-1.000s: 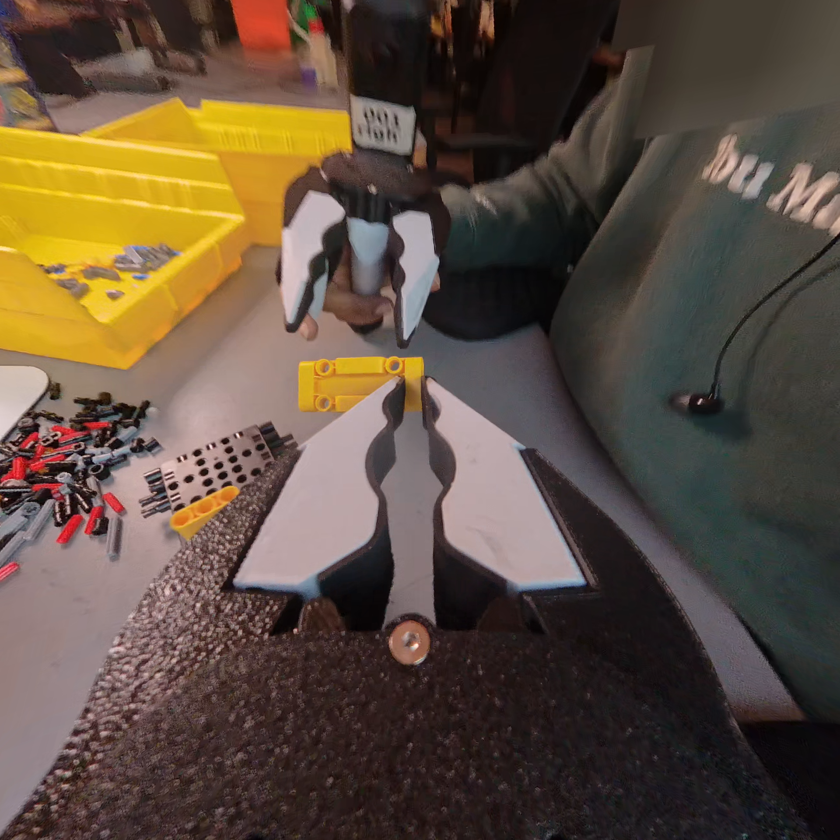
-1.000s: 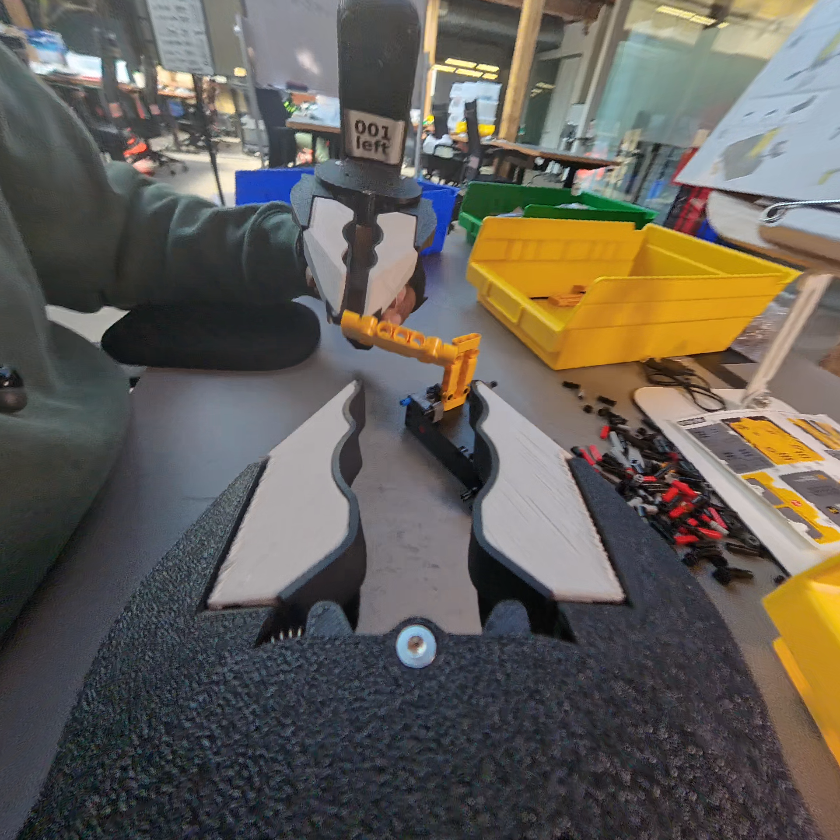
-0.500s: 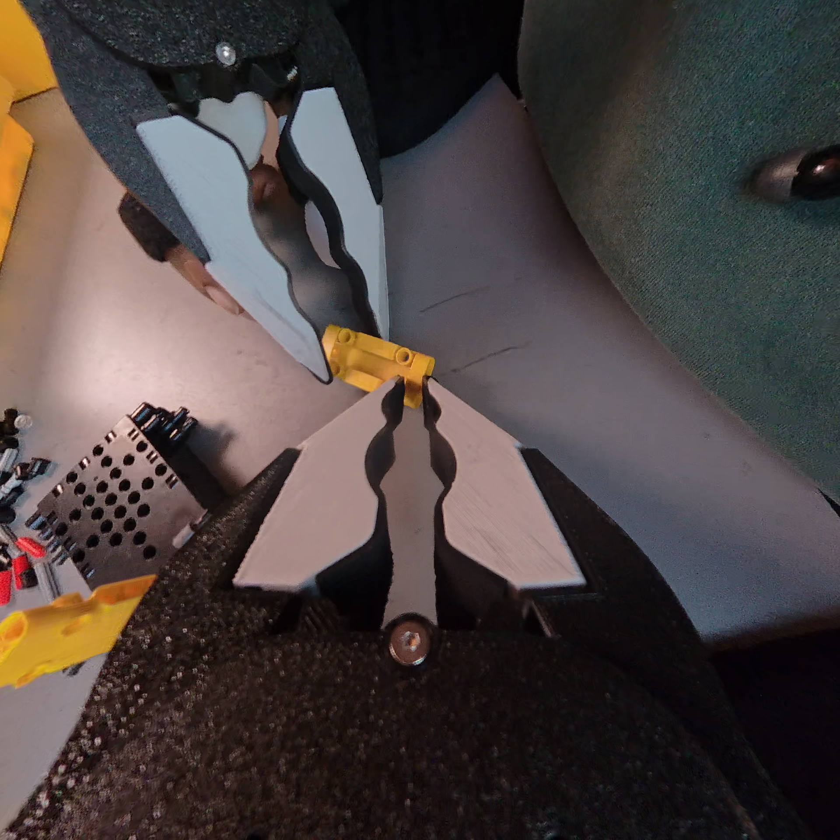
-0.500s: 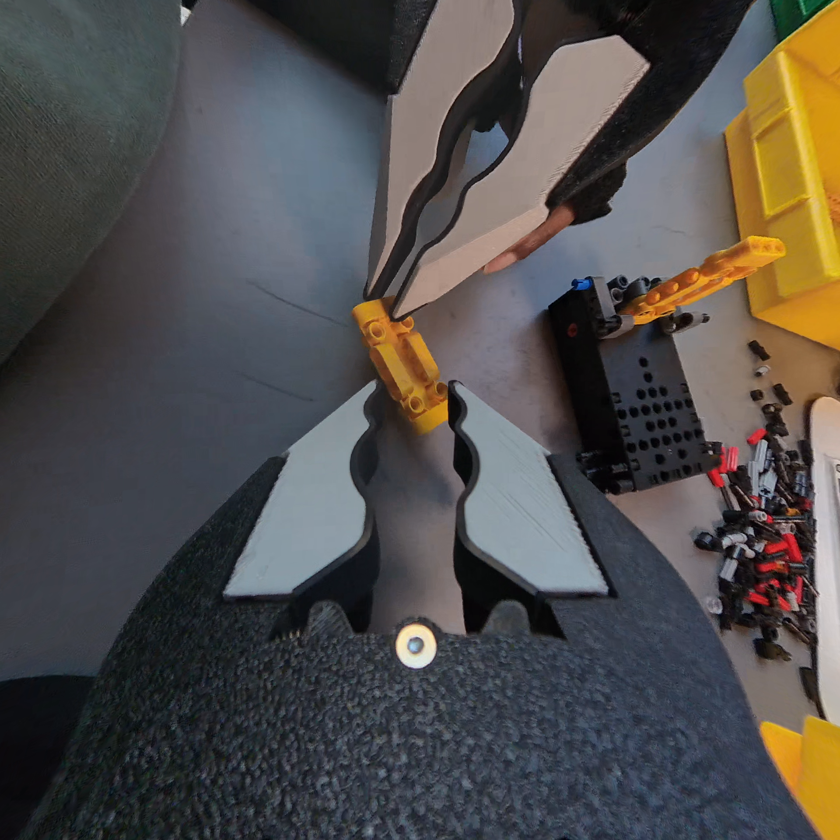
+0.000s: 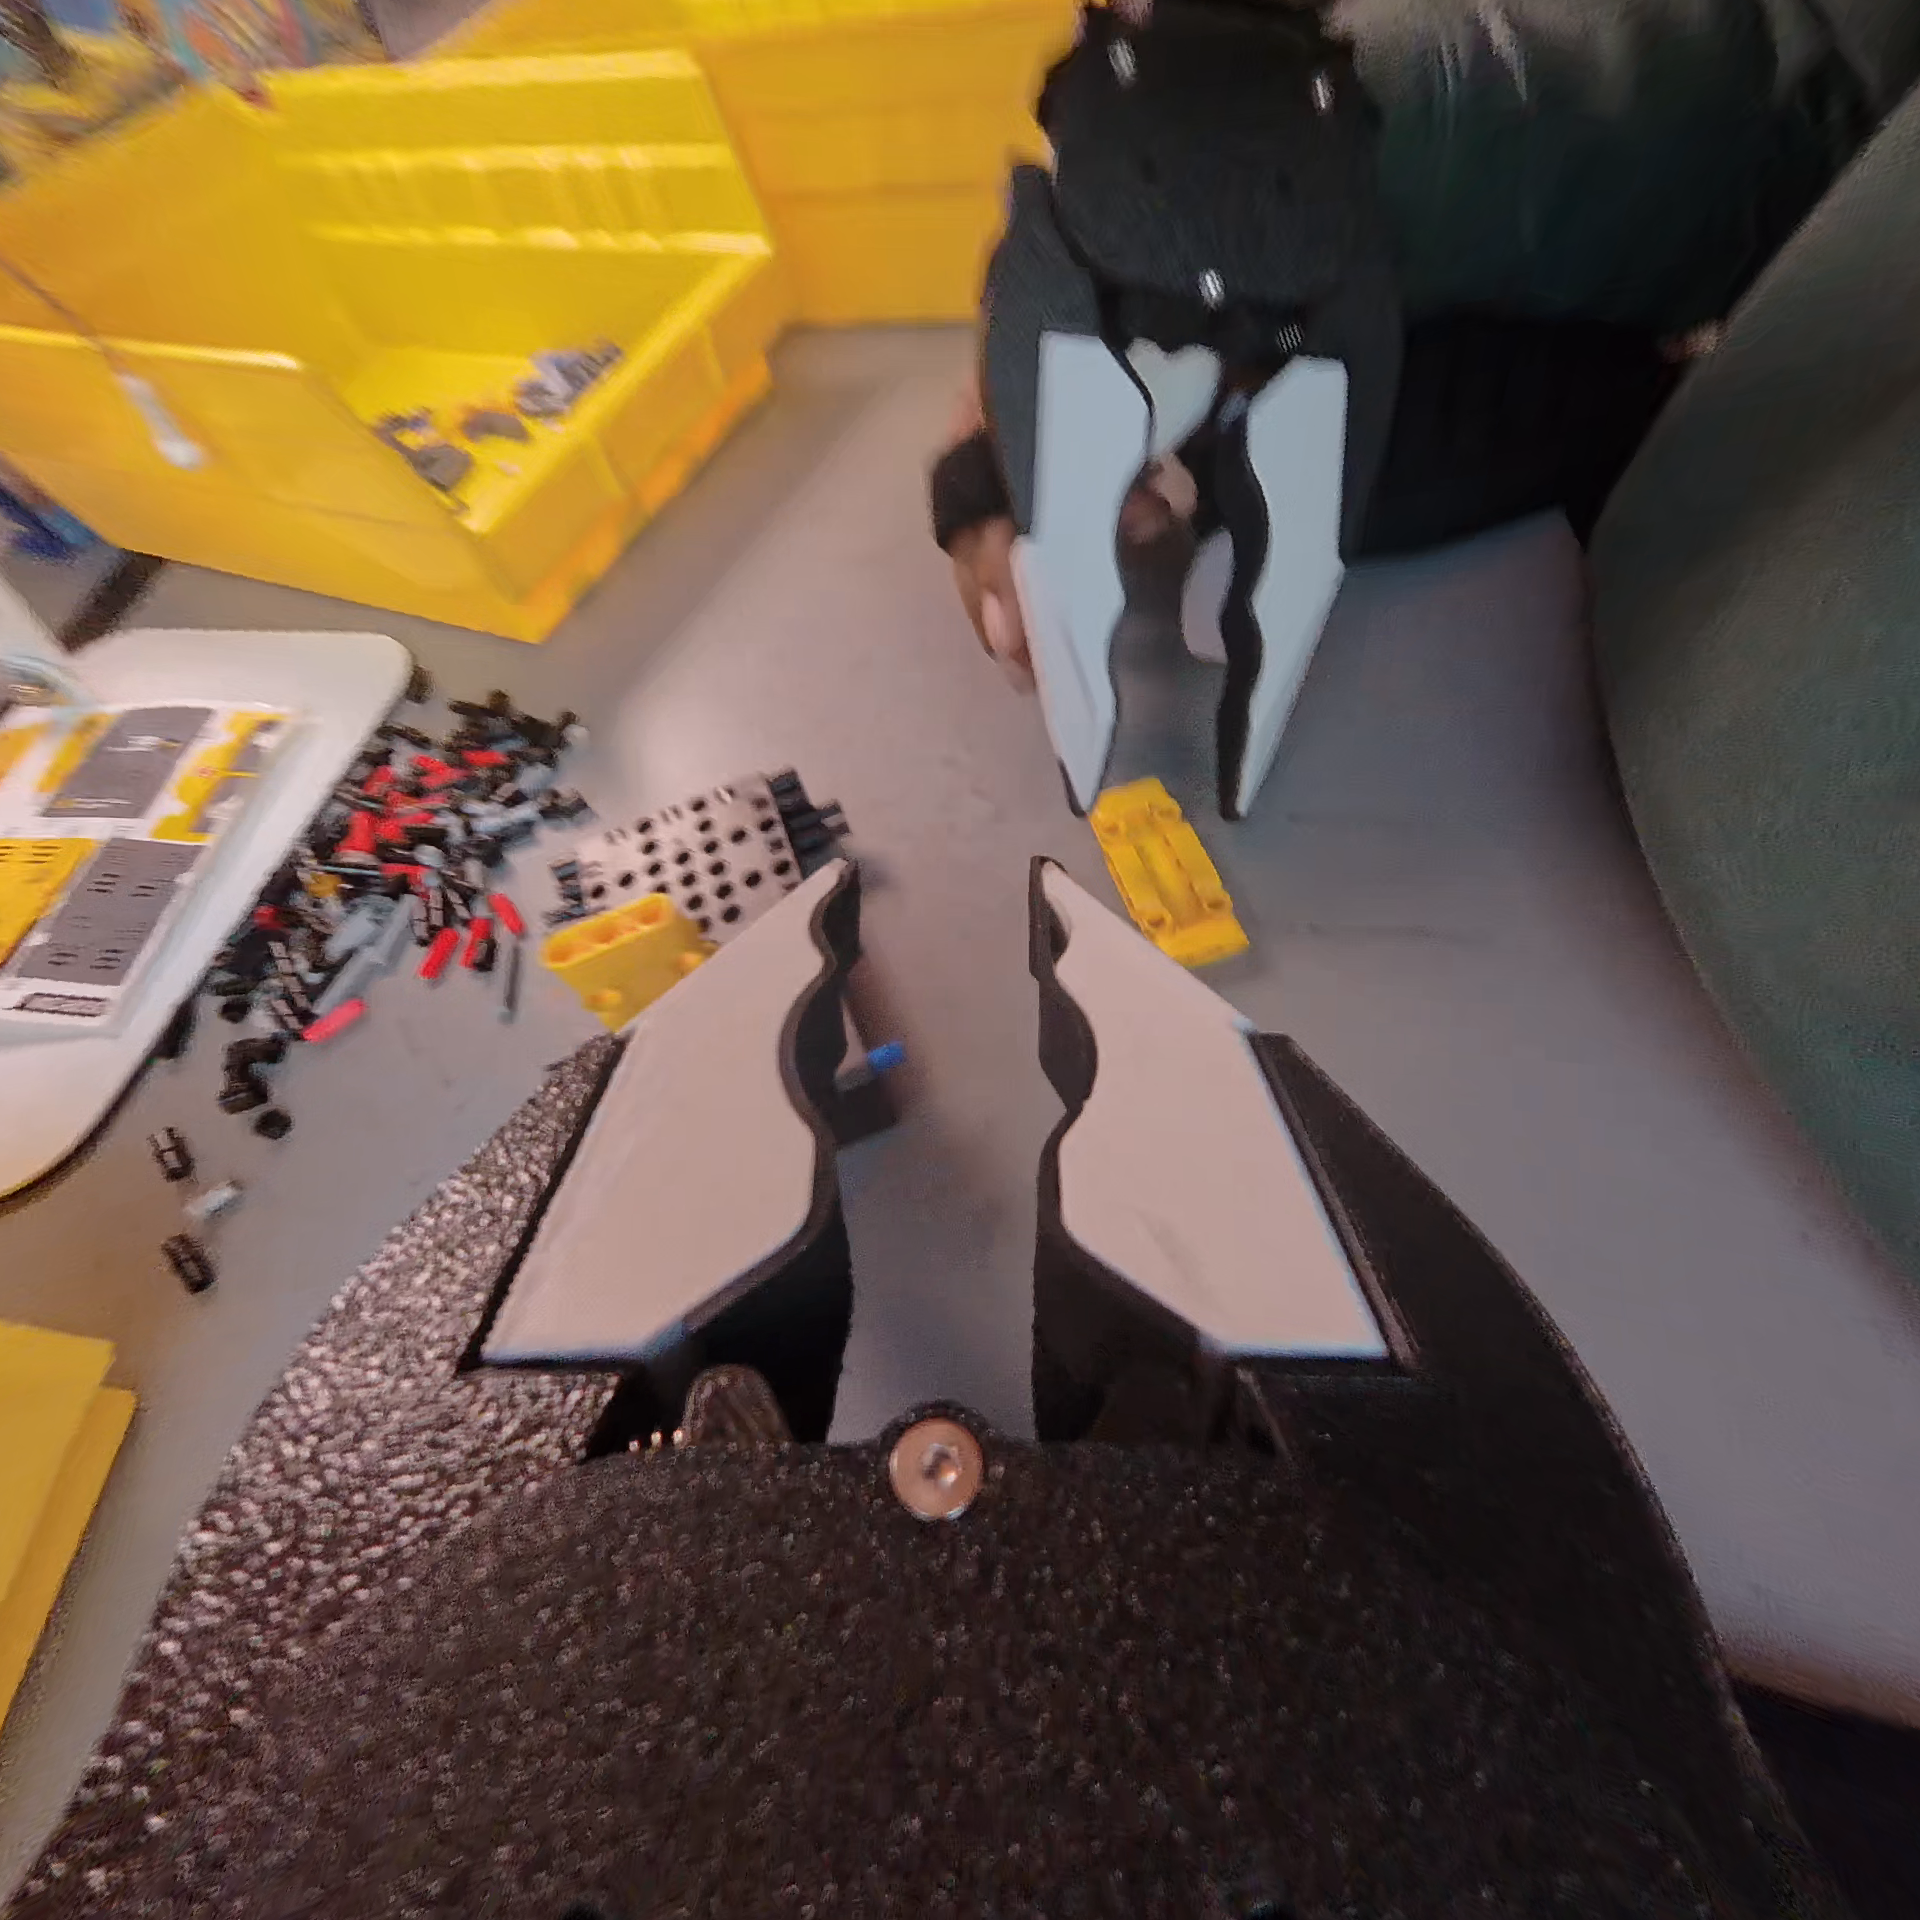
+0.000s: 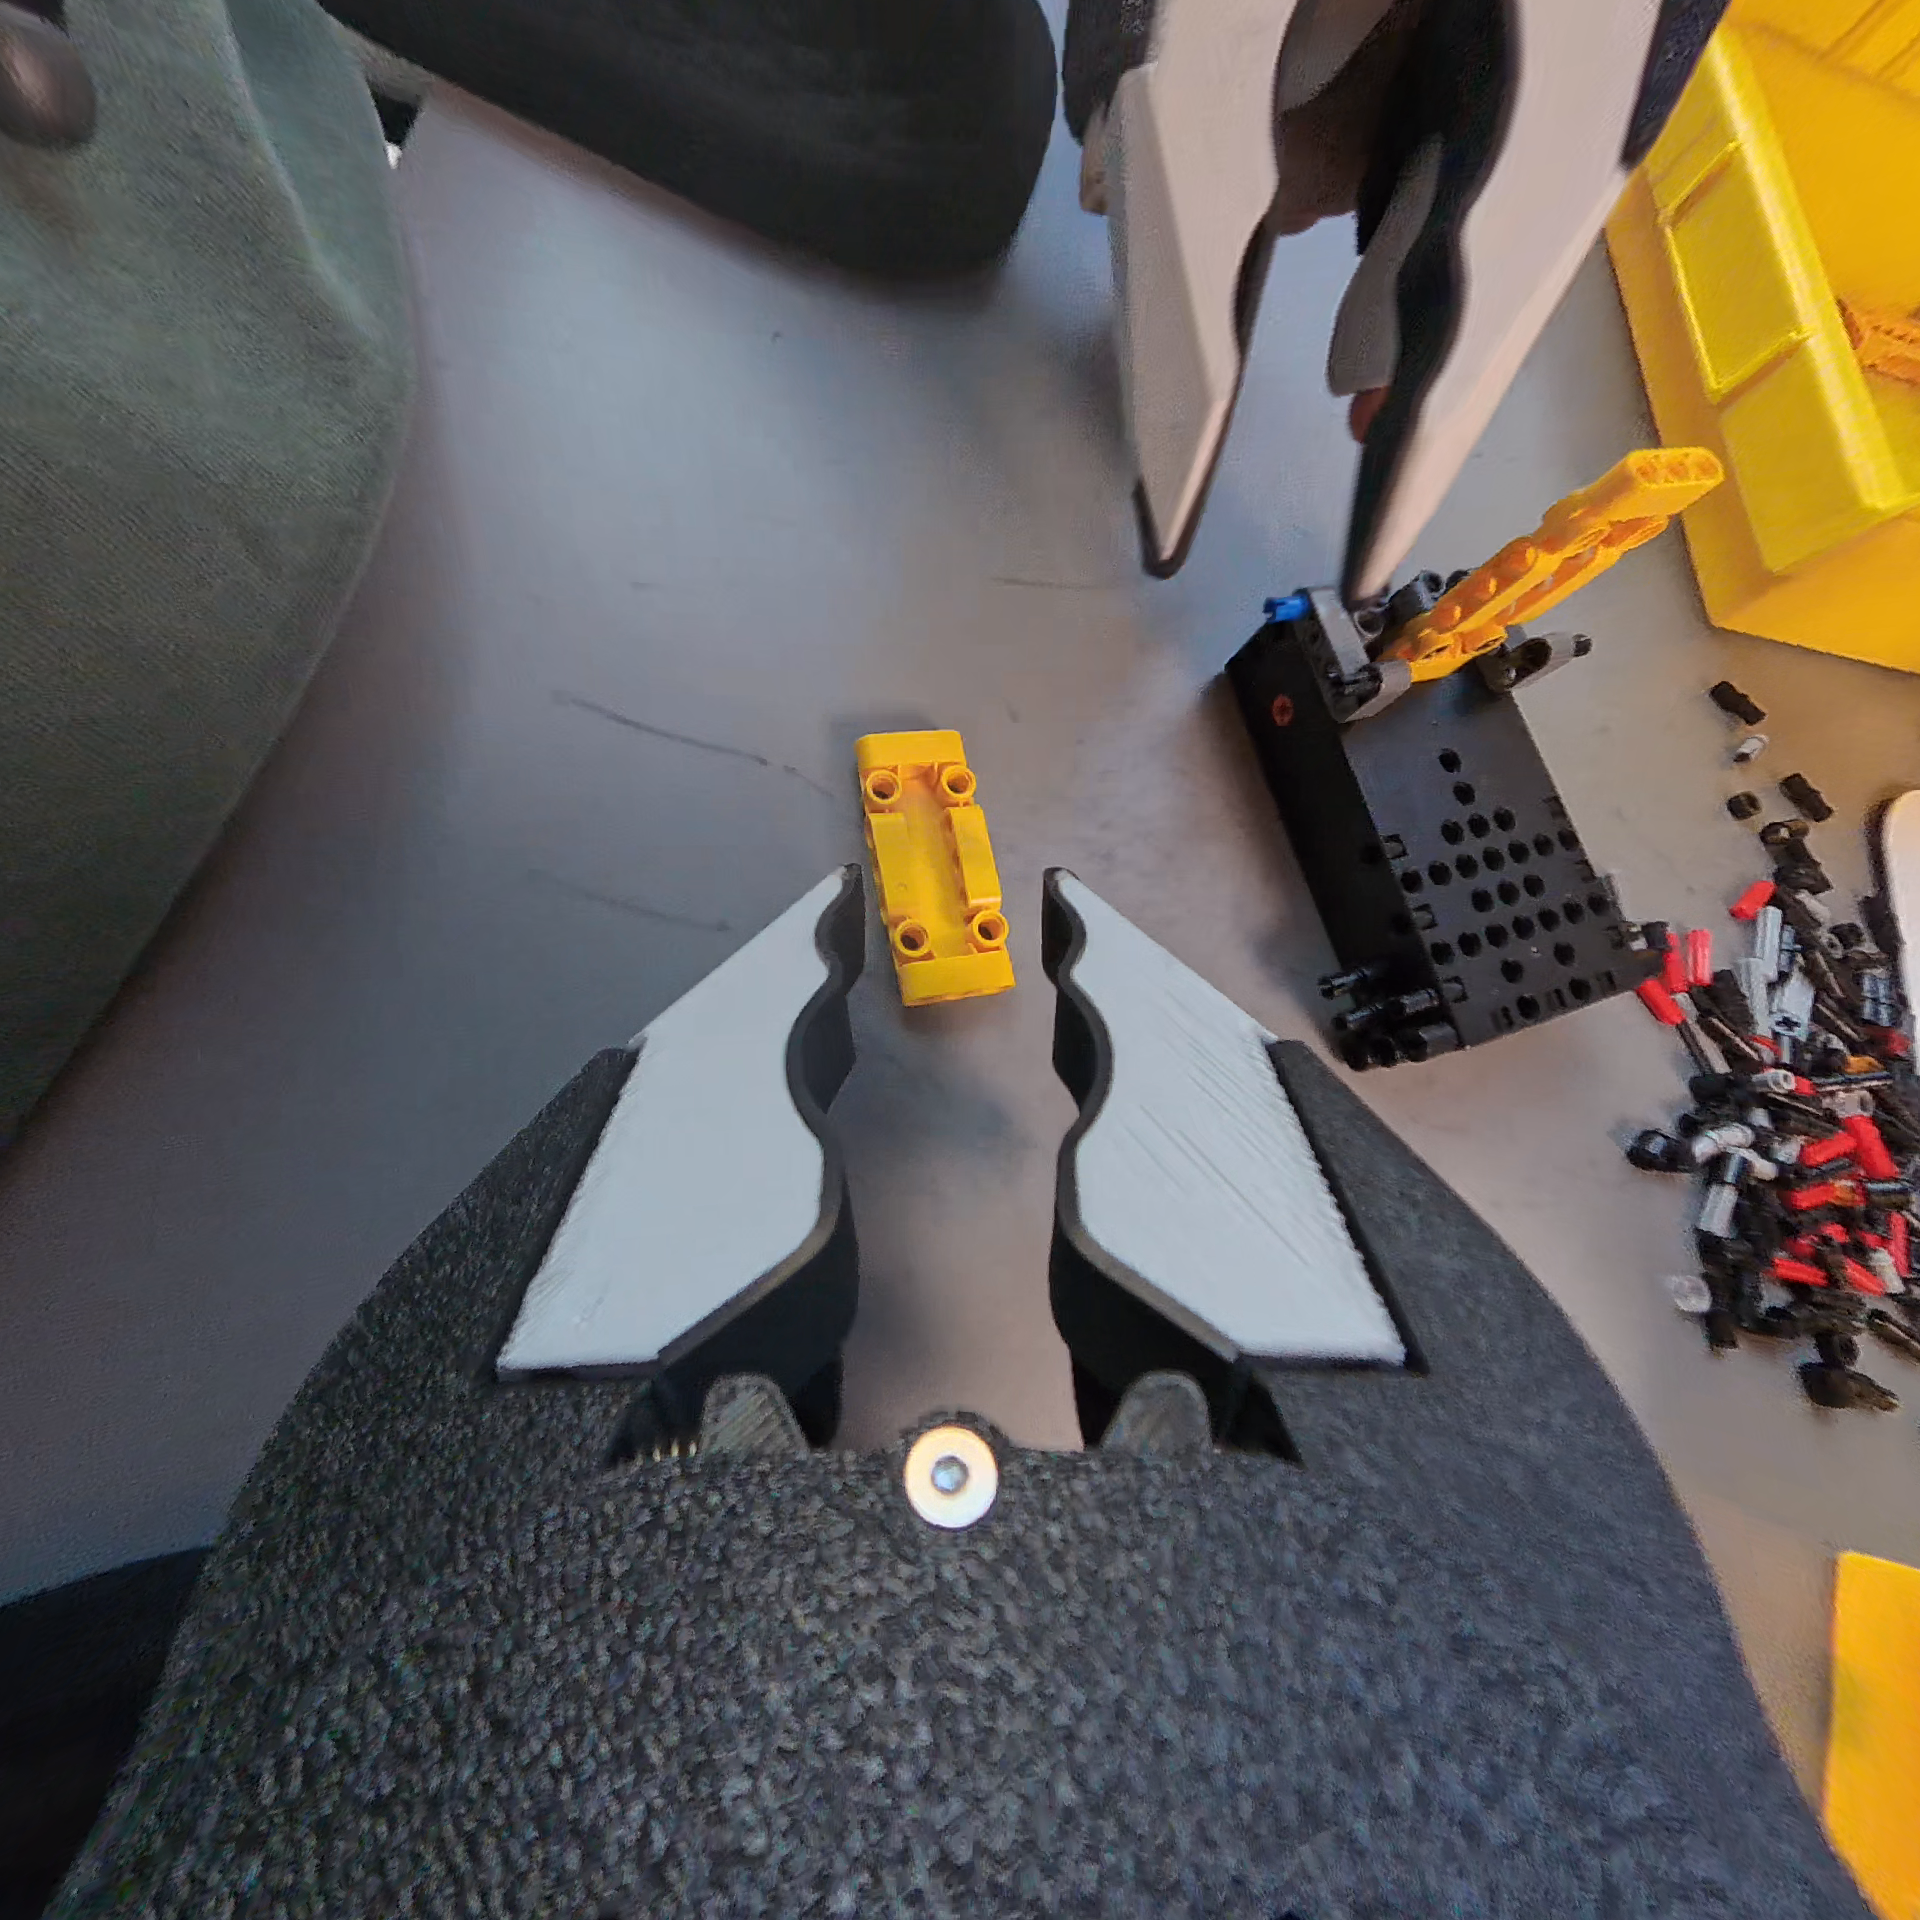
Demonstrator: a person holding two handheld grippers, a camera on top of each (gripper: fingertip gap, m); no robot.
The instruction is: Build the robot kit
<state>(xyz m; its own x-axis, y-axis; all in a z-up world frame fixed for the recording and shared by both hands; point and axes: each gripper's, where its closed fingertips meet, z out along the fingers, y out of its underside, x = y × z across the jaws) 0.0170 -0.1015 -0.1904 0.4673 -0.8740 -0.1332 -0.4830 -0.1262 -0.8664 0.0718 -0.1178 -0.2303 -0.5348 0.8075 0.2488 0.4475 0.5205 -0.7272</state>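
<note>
A small yellow studded panel piece [image 6: 935,868] lies flat on the grey table [image 6: 623,520]. In the right wrist view it sits just ahead of and between my fingertips. My right gripper [image 6: 951,883] is open and empty, its jaws to either side of the piece without touching it. My left gripper [image 5: 943,873] is open and empty. In the left wrist view the yellow piece [image 5: 1169,883] lies to its right, under the right gripper [image 5: 1158,800]. The left gripper [image 6: 1262,571] hangs over the black perforated block [image 6: 1455,831], which carries a yellow beam [image 6: 1558,561].
A pile of small red, black and grey pins [image 6: 1797,1143] lies right of the block. Yellow bins [image 5: 416,312] stand at the back left, another yellow bin [image 6: 1818,312] at the right. An instruction booklet [image 5: 104,831] lies at the left. A person's green sweater [image 6: 156,520] borders the table.
My left gripper has opened and let go of the yellow piece, which now lies flat on the table. The left gripper has drawn back toward the black block. The right gripper has opened wider.
</note>
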